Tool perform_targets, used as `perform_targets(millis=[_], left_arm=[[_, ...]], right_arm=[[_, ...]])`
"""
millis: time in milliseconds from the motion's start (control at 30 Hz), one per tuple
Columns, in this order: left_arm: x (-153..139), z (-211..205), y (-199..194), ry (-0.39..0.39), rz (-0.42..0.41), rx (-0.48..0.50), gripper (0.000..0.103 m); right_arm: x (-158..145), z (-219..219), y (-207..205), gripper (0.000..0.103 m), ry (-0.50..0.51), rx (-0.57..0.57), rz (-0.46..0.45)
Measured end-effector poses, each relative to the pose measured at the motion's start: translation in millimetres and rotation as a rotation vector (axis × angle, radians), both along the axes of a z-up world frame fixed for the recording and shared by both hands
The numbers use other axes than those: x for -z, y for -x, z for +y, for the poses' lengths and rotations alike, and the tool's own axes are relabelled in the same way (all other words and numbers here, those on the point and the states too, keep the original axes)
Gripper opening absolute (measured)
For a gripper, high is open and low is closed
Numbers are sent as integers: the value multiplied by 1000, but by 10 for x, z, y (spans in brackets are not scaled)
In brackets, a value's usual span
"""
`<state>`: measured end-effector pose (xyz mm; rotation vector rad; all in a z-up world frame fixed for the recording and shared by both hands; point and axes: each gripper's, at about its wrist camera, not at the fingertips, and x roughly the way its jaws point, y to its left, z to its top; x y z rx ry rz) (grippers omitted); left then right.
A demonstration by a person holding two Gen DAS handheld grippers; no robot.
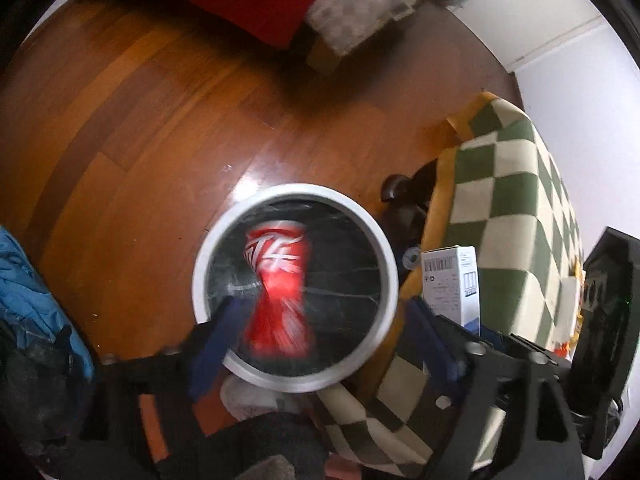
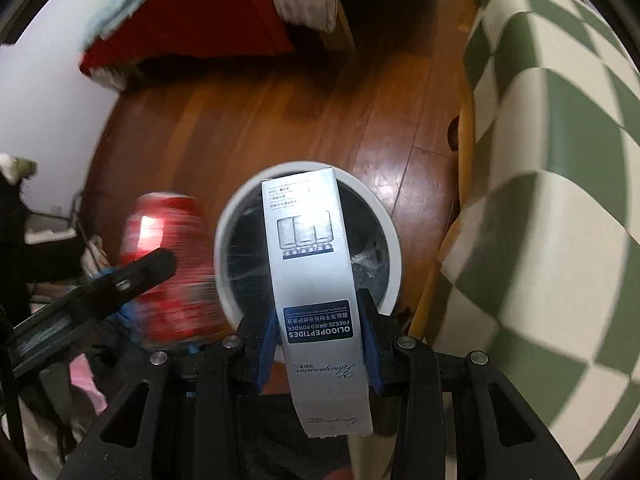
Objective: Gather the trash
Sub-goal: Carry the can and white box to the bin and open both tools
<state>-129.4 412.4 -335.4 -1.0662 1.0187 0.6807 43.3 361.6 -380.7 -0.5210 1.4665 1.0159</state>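
One red can (image 1: 278, 292) inside left claw (image 1: 320, 320), released; right claw (image 2: 320, 344) grips one white box (image 2: 316, 280) over one bin (image 2: 390, 236)

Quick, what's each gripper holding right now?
Left gripper: open, fingers spread wide; the crushed red soda can is blurred between them, over the trash bin.
Right gripper: shut on the white box.

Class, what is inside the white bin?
The bin shows a dark liner with shiny creases. The box and can cover the middle; the bottom is hidden.
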Motion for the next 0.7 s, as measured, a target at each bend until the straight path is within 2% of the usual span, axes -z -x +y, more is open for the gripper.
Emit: perform_targets(millis=[33, 133, 167, 200, 267, 333, 367, 433, 700], left_arm=[[2, 4, 24, -5, 10, -10, 87], [-26, 37, 163, -48, 49, -43, 100], [-42, 55, 200, -73, 70, -52, 100], [-61, 48, 244, -97, 96, -60, 100], [-96, 24, 322, -170, 162, -80, 100], [-155, -12, 402, -234, 199, -99, 100], [-162, -35, 439, -250, 211, -103, 100], [-222, -110, 498, -278, 233, -113, 100], [-471, -450, 554, -317, 270, -101, 100]], right_arm=[[43, 63, 28, 39, 8, -6, -3], [175, 184, 53, 40, 43, -25, -11], [217, 232, 68, 42, 58, -34, -12], [230, 248, 70, 48, 70, -37, -20], [276, 316, 22, 77, 85, -38, -20], [271, 340, 43, 85, 99, -46, -36], [261, 342, 72, 92, 98, -51, -28], [238, 350, 76, 101, 101, -69, -24], [-57, 39, 300, 101, 112, -126, -155]])
